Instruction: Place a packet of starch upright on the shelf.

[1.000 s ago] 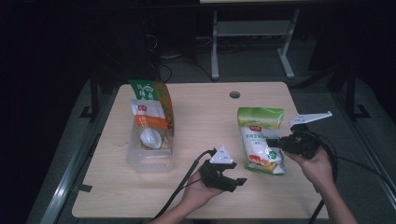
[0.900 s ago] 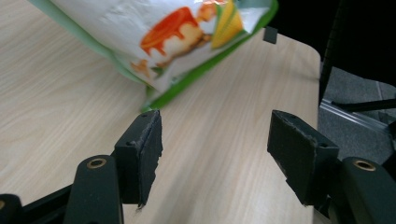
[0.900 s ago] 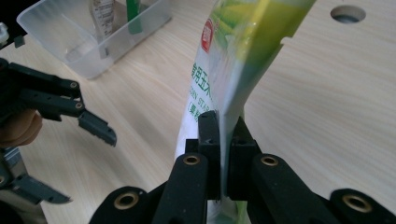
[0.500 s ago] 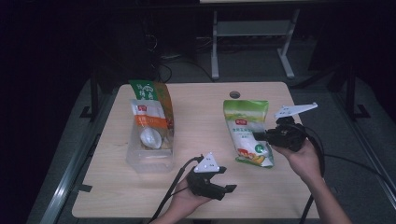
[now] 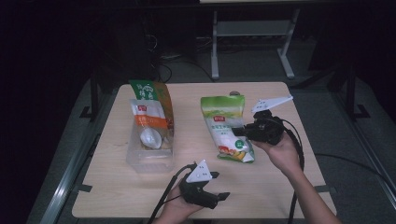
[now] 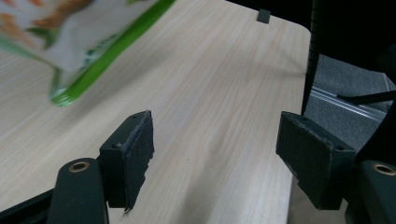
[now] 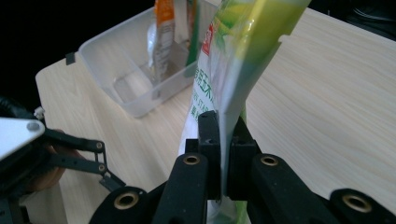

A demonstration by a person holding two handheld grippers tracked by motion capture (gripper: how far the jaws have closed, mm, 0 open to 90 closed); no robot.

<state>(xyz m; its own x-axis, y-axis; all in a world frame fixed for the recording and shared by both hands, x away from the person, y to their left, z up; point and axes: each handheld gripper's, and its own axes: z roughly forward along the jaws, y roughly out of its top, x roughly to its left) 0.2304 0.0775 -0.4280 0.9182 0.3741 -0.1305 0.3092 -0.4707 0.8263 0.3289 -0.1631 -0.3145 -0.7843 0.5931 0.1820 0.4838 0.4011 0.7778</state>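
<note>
The wooden counter (image 5: 201, 182) is the largest thing here, with rounded corners and a dark floor falling away on every side. Its near half is mostly bare wood, and so is the strip between the two hands. The far right corner is free except for a small dark round spot (image 5: 234, 93) at the far edge.

On the left half stands a clear plastic bin (image 5: 150, 156), well apart from the counter's left edge. It holds an upright green and orange packet (image 5: 150, 109) leaning against its far end, with what looks like a white spoon-shaped piece in front; the high view is too dim to be sure.

Right of centre is the green snack bag (image 5: 227, 126), tilted up off the wood. The right hand-held gripper (image 5: 243, 132) is clenched on the bag's right edge; in the right gripper view the jaws pinch the bag (image 7: 224, 70) flat between them, with the bin (image 7: 135, 79) beyond and bare wood between.

The left hand-held gripper (image 5: 215, 189) sits low near the front edge, released, its jaws having just been opening with nothing between them. In the left gripper view its pads (image 6: 135, 154) stand wide over bare wood, the bag's lower corner (image 6: 84, 70) well ahead and the counter's edge close at the right.
</note>
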